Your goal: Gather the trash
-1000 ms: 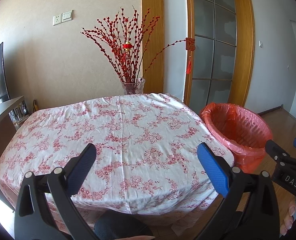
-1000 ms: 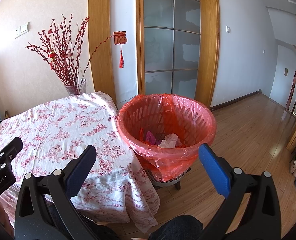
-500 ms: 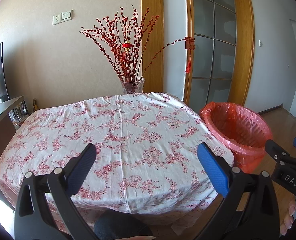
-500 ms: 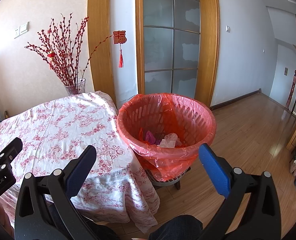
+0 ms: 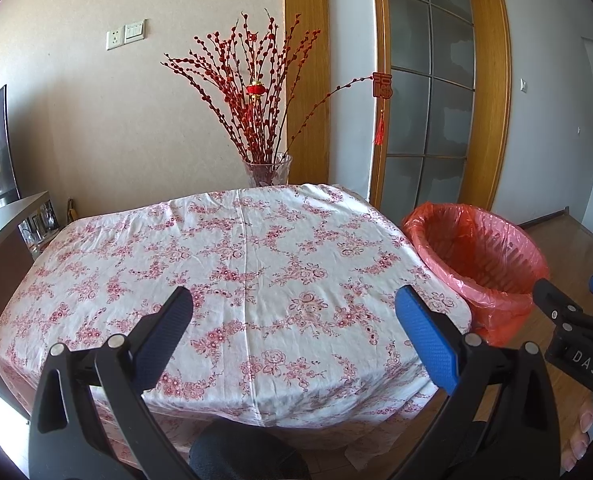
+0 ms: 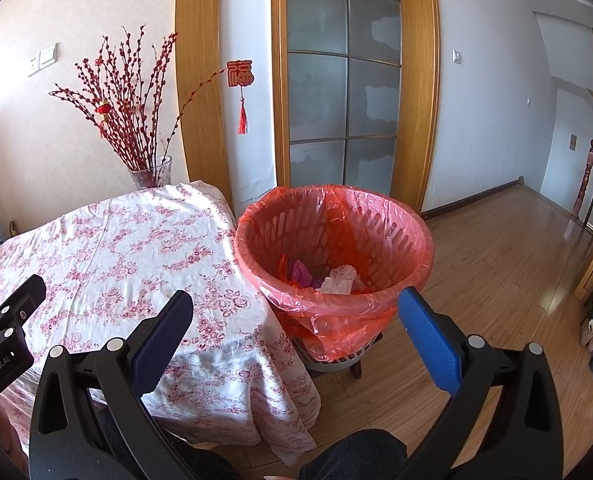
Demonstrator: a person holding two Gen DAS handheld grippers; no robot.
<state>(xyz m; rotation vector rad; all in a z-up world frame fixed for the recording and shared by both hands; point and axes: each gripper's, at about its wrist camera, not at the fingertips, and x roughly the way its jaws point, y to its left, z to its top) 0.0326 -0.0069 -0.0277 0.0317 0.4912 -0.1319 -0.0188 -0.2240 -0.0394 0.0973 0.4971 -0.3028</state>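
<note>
Your left gripper stands with its blue-padded jaws spread wide and nothing between them, hovering over the near edge of the table, whose white cloth with a pink flower print fills the space ahead of its fingers. Your right gripper is just as wide open and just as empty, and it looks straight ahead and slightly down into the trash basket, which stands on the wooden floor just beyond its fingertips and touching the hanging corner of the cloth to their left. The basket is a slotted plastic bin lined with a thin, translucent red-orange bag folded over the rim and sagging down the outside; in its bottom lie a crumpled white scrap and a magenta piece beside it, with more red film around them. From the left gripper the same basket sits ahead and to the right, off the table's right edge, and its inside shows only the liner and slots. On the body of the right gripper, seen at the left gripper's far right, you can read "DAS" in white letters; on the left gripper's body, at the right gripper's far left, you can read "GenRobot.AI". Farther ahead, at the table's back edge, a glass vase holds red berry branches with a small red lantern, and a red paper ornament with a tassel hangs from one branch before the wooden door frame.
</note>
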